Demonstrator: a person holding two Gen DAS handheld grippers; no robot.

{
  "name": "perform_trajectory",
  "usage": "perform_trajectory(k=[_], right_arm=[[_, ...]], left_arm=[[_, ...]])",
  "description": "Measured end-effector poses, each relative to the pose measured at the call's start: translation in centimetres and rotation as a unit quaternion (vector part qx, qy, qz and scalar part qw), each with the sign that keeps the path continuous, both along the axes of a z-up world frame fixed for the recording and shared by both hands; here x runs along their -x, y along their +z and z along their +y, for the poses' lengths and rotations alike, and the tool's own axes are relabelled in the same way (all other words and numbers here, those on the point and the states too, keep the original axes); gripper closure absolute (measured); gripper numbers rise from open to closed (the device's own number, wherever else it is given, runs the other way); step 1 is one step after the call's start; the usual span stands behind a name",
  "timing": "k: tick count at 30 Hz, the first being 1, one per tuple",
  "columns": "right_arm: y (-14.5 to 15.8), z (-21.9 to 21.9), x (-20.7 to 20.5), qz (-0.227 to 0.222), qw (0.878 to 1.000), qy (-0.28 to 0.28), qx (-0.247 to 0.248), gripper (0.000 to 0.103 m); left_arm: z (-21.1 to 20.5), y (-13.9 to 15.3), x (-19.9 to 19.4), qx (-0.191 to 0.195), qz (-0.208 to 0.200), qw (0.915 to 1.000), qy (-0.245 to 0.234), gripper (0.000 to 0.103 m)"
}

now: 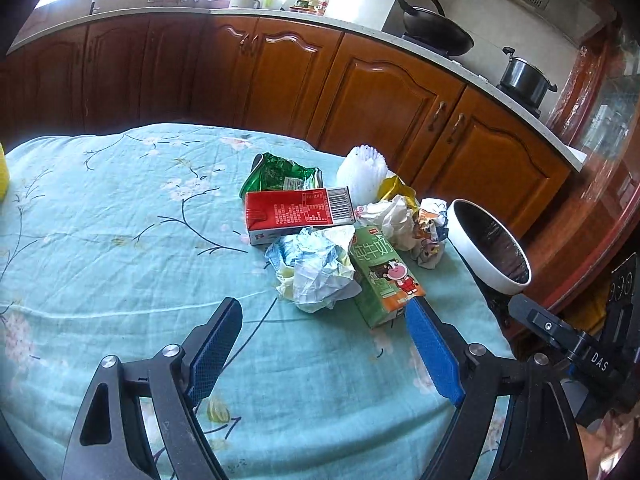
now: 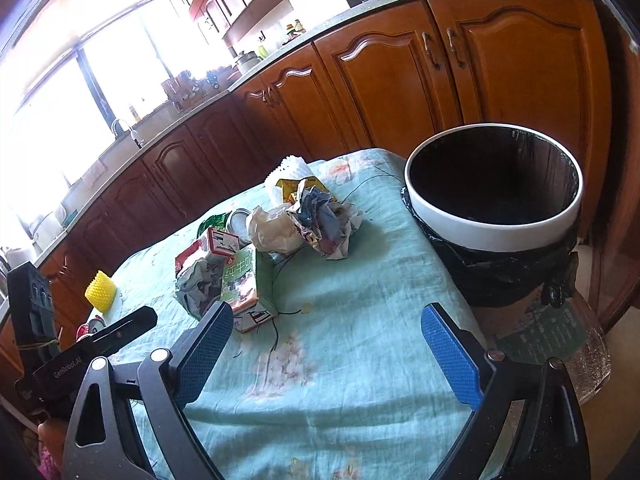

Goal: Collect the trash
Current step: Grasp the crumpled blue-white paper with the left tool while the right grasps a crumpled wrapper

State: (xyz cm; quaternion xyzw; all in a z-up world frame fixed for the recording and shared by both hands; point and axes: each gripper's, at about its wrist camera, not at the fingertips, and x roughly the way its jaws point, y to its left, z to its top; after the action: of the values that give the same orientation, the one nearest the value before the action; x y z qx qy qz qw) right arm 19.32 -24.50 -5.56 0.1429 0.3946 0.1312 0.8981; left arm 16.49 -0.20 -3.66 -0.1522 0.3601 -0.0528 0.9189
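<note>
A pile of trash lies on the light-blue floral tablecloth [image 1: 100,220]: a red carton [image 1: 298,214], a green milk carton [image 1: 386,278], a pale crumpled paper ball [image 1: 316,268], a green foil wrapper [image 1: 280,172], white foam netting [image 1: 362,170] and more crumpled wrappers [image 1: 430,236]. A white-rimmed bin with a black liner [image 2: 494,216] stands at the table's right edge. My left gripper [image 1: 324,312] is open and empty just short of the paper ball and green carton [image 2: 244,280]. My right gripper [image 2: 326,316] is open and empty above the cloth, left of the bin.
A yellow foam net [image 2: 101,292] sits at the table's far left. Wooden kitchen cabinets [image 1: 376,108] and a counter with a black wok [image 1: 436,32] and a pot [image 1: 524,78] run behind the table. The left gripper's body [image 2: 80,344] shows at the right wrist view's left edge.
</note>
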Motion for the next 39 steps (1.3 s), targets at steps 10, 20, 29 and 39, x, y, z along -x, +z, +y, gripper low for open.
perform_trajectory(k=[10,20,29,39], right_arm=[[-0.7,1.6,-5.1,0.000,0.999,0.019,0.030,0.022],[-2.6,3.5,-9.9,0.019,0.998,0.047,0.043,0.047],[-2.1,3.3,-8.5,0.010,0.997,0.055,0.044,0.087],[-0.6,0.2,-5.1,0.008,0.999,0.037,0.002,0.088]], left_arm=[[0.3,-0.8,-3.1,-0.001,0.023,0.9997,-0.001,0.020],[-0.5,-2.4,-6.0,0.005,0.049,0.9985,-0.023,0.059],[-0.1,-2.0,-5.1,0.012,0.034,0.9988,-0.032,0.077],[-1.3,0.6,-2.1,0.025,-0.007,0.9975,-0.065,0.078]])
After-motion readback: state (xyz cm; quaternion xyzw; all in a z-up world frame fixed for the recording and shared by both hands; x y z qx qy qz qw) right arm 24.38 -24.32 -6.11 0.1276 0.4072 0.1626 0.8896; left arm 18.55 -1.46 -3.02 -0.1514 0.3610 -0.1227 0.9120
